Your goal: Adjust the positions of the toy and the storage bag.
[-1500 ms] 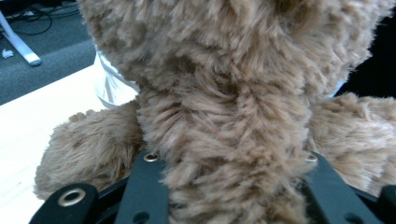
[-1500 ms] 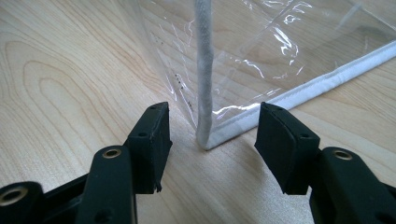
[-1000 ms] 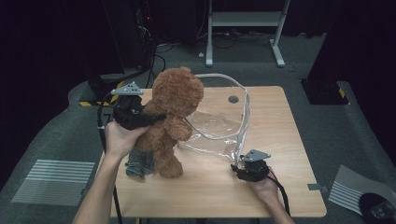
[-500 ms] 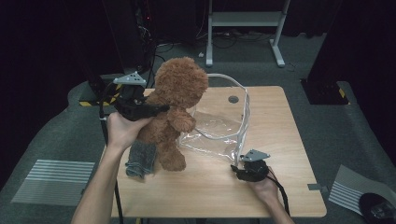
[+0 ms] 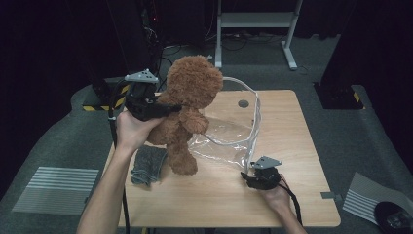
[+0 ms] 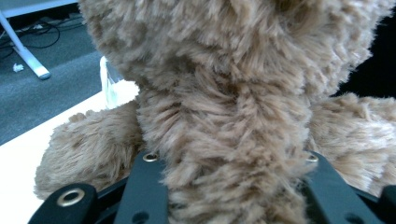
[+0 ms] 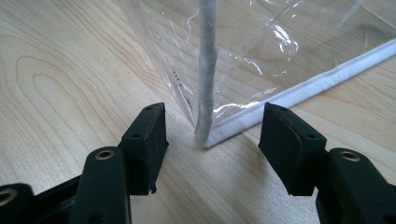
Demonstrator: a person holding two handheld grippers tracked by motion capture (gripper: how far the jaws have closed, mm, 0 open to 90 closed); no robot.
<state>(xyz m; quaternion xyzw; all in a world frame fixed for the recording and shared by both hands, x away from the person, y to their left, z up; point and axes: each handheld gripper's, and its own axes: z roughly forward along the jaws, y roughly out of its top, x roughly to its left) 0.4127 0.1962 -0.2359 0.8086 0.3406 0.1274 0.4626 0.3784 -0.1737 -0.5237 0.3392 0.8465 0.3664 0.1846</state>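
- Nearest the person's edge of the table (image 5: 214, 204), the right gripper (image 5: 254, 179) was seen resting low on the wood, its jaws spread apart with nothing clamped between them.
- In the right gripper view, the white-piped corner of the clear plastic bag (image 7: 205, 135) was found standing in the gap between the two jaws, touched by neither (the upright piping rose just ahead of them).
- A folded grey cloth (image 5: 147, 164) was seen lying on the table's left side, just beside the bear's lower foot and apart from both grippers.
- Farther in, the brown teddy bear (image 5: 187, 112) was held raised and tilted over the left part of the table, its foot near the bag's open side; the left gripper (image 5: 165, 108) was clenched around its body, and in the left gripper view the fur (image 6: 224, 140) was seen squeezed between the jaws.
- The bag (image 5: 229, 141) was seen lying just to the right of the bear, its piped rim arching upward.
- The step in hand was judged to be the carrying of the bear toward the bag's mouth for packing.
- Next, it was judged that the bag's corner would need to be pinched and steadied by the right gripper, so that the bear could be guided feet first through the opening.
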